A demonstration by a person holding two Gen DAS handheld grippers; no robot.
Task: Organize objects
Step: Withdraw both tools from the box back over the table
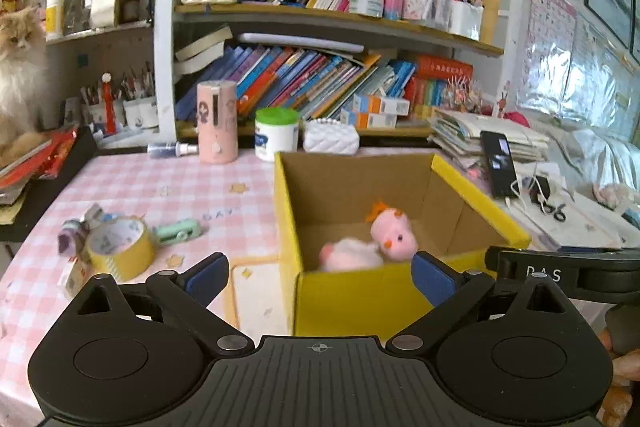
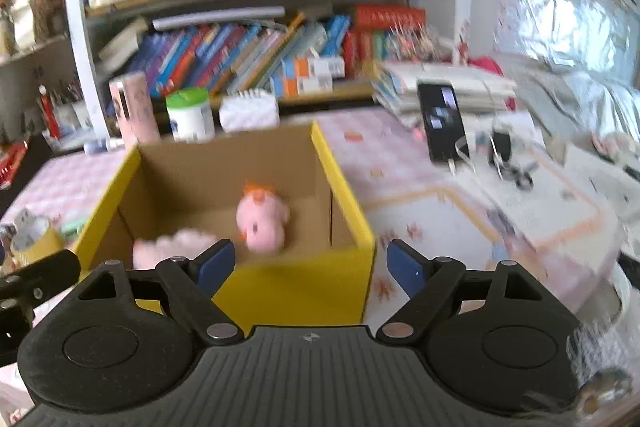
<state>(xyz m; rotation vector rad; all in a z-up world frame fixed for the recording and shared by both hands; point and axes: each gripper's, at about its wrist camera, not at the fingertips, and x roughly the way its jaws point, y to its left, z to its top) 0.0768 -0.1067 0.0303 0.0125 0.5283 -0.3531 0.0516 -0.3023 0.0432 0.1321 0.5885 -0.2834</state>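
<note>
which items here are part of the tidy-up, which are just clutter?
Job:
yellow box
pink chick plush
pink-white plush
tape roll
green gadget

Lying about:
phone
scissors
green-lid tub
pink cylinder
cat

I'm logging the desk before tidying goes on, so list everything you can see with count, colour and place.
box: one, yellow, open, on the tablecloth
plush toys: two, pink, inside the box
tape roll: one, yellow, left of the box
tub: one, white with green lid, behind the box
tube: one, pink, left of the tub
phone: one, black, right of the box
cat: one, cream, far left
left gripper: black, blue pads, open
right gripper: black, blue pads, open
</note>
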